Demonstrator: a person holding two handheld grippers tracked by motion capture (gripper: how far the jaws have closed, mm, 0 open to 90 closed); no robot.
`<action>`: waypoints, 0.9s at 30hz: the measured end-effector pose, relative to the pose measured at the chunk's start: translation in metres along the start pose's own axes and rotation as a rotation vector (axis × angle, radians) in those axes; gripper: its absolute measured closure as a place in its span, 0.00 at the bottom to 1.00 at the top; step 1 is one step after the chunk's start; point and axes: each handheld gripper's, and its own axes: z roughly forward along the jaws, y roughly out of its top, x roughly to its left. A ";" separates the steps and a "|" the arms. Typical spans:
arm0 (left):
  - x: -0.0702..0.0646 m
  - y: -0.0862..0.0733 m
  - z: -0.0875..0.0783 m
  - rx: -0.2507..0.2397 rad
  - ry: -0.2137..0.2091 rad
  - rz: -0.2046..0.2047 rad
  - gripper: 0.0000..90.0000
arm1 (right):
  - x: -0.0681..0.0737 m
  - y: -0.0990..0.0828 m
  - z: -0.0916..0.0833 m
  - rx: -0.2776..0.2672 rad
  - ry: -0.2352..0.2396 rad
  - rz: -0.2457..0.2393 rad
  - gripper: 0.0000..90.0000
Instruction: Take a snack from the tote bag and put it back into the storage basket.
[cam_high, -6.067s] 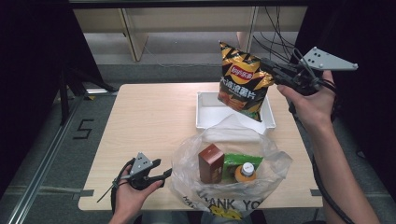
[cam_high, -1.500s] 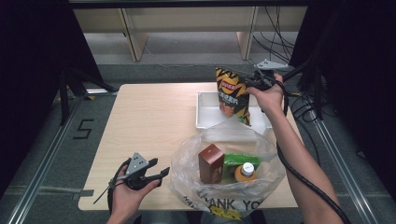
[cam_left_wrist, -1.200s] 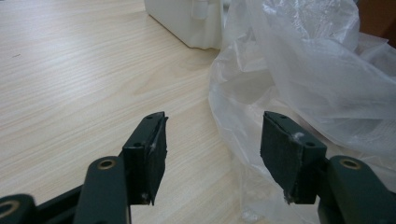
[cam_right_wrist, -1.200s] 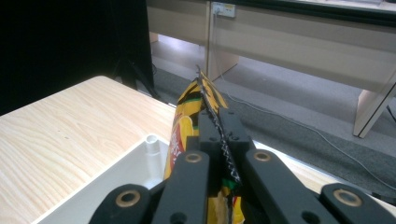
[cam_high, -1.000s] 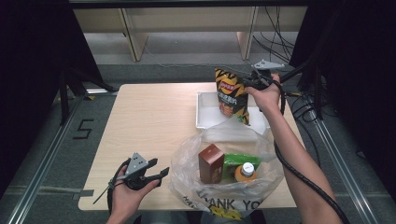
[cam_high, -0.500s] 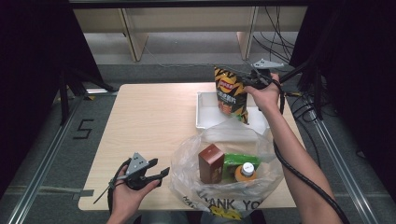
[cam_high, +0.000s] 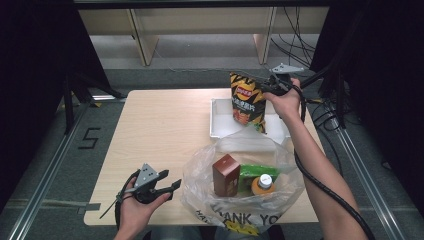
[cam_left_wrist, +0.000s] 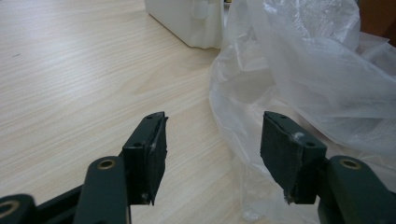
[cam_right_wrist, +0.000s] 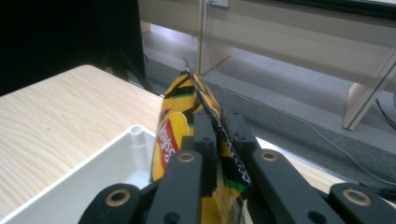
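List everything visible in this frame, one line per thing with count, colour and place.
Chip bag: one, yellow and black, held upright over the tray by its top edge.
Tray: one, white, far right part of the table.
Plastic bag: one, clear, near edge, open.
Carton: one, brown, inside the plastic bag.
Green packet: one, inside the plastic bag.
Bottle: one, orange with pale cap, inside the plastic bag.
Table: one, light wood.
Left gripper: black, jaws apart, beside the plastic bag.
Right gripper: black, clamped on the chip bag.

A clear plastic bag (cam_high: 240, 200) at the table's (cam_high: 160, 130) near edge holds a brown carton (cam_high: 225, 174), green packet (cam_high: 252, 173) and bottle (cam_high: 262, 184).
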 end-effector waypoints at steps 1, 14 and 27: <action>0.000 0.000 0.000 0.001 0.000 -0.007 0.45 | -0.001 0.000 0.000 -0.005 -0.006 -0.007 0.94; -0.001 0.000 0.001 0.001 -0.002 -0.008 0.45 | -0.009 -0.004 -0.002 0.067 -0.106 -0.013 0.69; -0.003 0.000 0.001 -0.004 -0.004 -0.007 0.45 | -0.005 -0.001 -0.021 0.027 -0.144 0.050 0.49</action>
